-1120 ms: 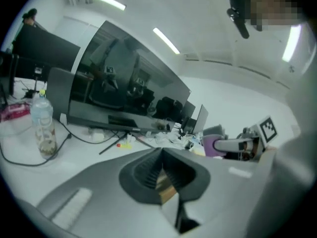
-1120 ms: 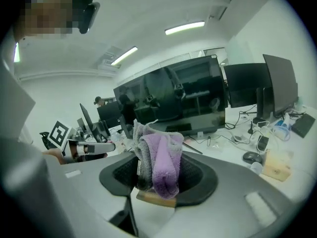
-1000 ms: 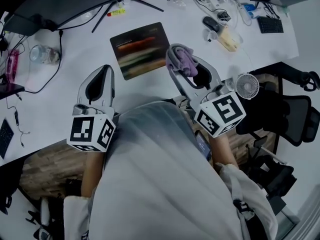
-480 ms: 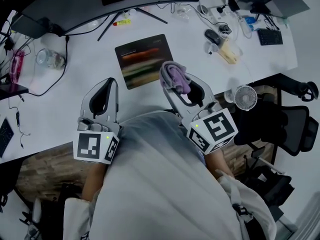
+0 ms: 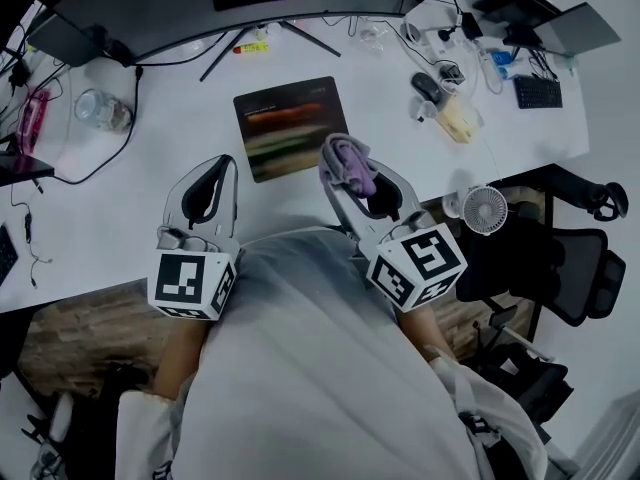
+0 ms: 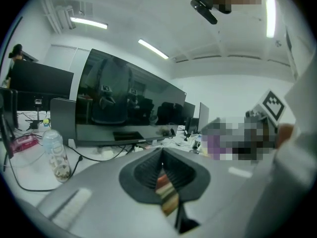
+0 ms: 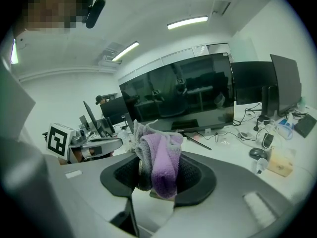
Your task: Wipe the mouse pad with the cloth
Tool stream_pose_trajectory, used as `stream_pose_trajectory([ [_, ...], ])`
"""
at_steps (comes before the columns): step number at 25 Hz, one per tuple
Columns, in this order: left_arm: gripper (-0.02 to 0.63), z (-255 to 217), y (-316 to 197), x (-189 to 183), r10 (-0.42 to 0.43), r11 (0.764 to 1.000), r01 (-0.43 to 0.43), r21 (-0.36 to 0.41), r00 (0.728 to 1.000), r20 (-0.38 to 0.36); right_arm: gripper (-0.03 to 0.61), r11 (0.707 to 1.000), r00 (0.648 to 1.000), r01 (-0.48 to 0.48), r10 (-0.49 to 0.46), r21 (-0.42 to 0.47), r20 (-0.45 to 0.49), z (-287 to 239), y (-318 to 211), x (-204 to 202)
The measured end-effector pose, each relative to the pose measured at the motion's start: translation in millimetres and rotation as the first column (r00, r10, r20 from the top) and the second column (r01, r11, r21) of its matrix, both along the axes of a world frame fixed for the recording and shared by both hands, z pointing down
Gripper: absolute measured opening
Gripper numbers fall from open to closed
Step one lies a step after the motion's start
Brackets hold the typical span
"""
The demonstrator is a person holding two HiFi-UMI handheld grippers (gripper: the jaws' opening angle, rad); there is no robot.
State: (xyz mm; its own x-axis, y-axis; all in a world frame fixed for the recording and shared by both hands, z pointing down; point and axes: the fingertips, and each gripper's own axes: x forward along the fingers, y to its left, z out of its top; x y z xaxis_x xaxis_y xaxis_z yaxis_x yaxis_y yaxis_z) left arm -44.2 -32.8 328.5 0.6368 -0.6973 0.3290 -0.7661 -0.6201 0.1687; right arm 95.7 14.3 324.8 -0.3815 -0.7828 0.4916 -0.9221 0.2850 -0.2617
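Note:
The dark mouse pad (image 5: 290, 126) with blurred coloured stripes lies flat on the white desk (image 5: 150, 198), in front of the monitor. My right gripper (image 5: 345, 158) is shut on a purple and grey cloth (image 5: 352, 164), just off the pad's near right corner. In the right gripper view the cloth (image 7: 159, 160) bulges up between the jaws of the right gripper (image 7: 157, 168). My left gripper (image 5: 221, 163) hovers left of the pad's near edge, shut and empty. The left gripper (image 6: 161, 151) shows its pads pressed together, with the striped pad (image 6: 165, 192) visible below.
A clear bottle (image 5: 100, 110) and cables lie at the left. A mouse (image 5: 425, 85), a yellow object (image 5: 458, 120), a keyboard (image 5: 537, 91) and wires crowd the right. A small fan (image 5: 485, 208) sits at the desk edge. The monitor stand (image 5: 280, 23) spreads behind the pad.
The right gripper with the cloth has drawn slightly back and left, nearer the pad's near right corner. The left gripper has stayed shut in about the same place.

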Motion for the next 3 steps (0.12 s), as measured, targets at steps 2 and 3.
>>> stream_pose_trajectory([
  [2,0.0,0.9,-2.7,-2.6,0.002,1.0,-0.002,0.007,1.0,0.002,0.181,1.0,1.0,0.004,-0.004,0.001,0.003,1.0,-1.1,-2.7],
  [3,0.0,0.7,-4.3,-3.9,0.003,1.0,-0.003,0.013,1.0,0.002,0.181,1.0,1.0,0.007,-0.007,0.001,0.005,1.7,-1.8,-4.2],
])
